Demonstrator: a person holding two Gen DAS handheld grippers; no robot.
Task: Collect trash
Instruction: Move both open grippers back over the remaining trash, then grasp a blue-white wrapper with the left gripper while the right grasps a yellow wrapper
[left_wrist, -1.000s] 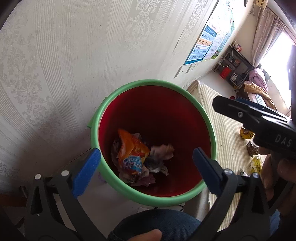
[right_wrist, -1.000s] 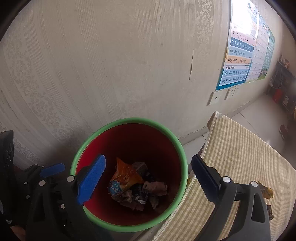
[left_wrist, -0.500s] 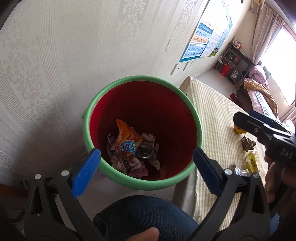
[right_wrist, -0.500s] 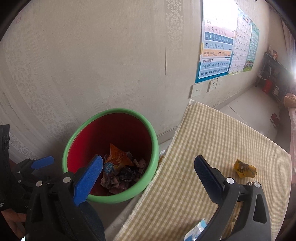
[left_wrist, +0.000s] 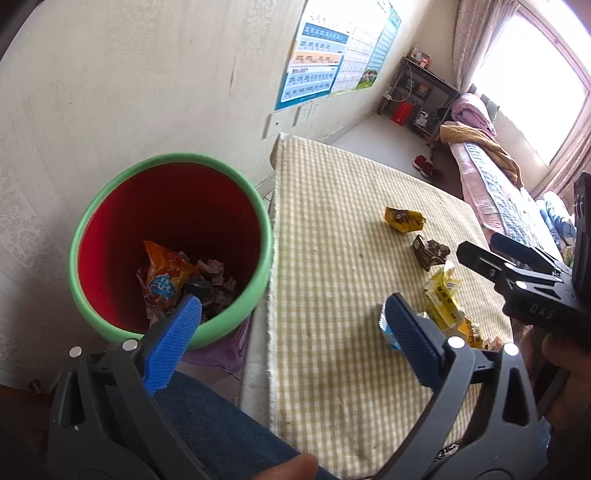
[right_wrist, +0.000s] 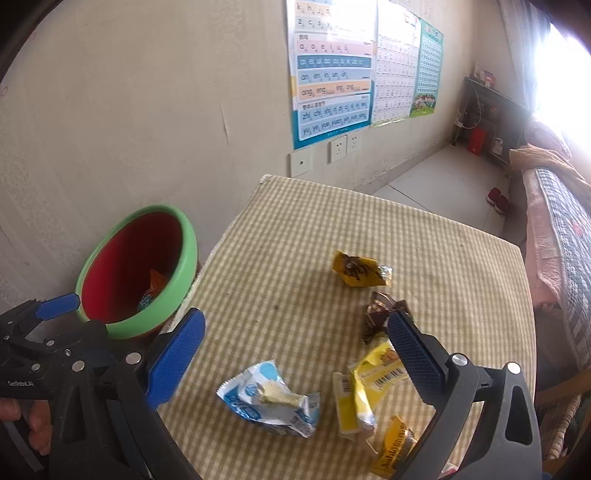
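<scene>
A red bin with a green rim (left_wrist: 170, 162) (right_wrist: 190, 243) stands left of the checked table (left_wrist: 332, 221) (right_wrist: 277, 240) and holds crumpled wrappers (left_wrist: 166, 273). On the table lie a blue-white wrapper (right_wrist: 269, 402), yellow wrappers (right_wrist: 365, 384) (left_wrist: 443, 299), a brown wrapper (right_wrist: 380, 310) (left_wrist: 430, 251) and a gold wrapper (right_wrist: 360, 271) (left_wrist: 404, 219). My left gripper (left_wrist: 291, 336) is open and empty, over the table's left edge beside the bin. My right gripper (right_wrist: 295, 350) is open and empty, just above the blue-white wrapper.
A wall with posters (right_wrist: 332, 74) and sockets (right_wrist: 338, 147) runs behind the table. A bed with blankets (left_wrist: 491, 162) and a shelf (left_wrist: 417, 96) stand at the far right. My knee in jeans (left_wrist: 207, 417) is below the bin.
Both grippers have swung right, from over the bin to over the table. The wrappers on the table have come into view. Both stay open.
</scene>
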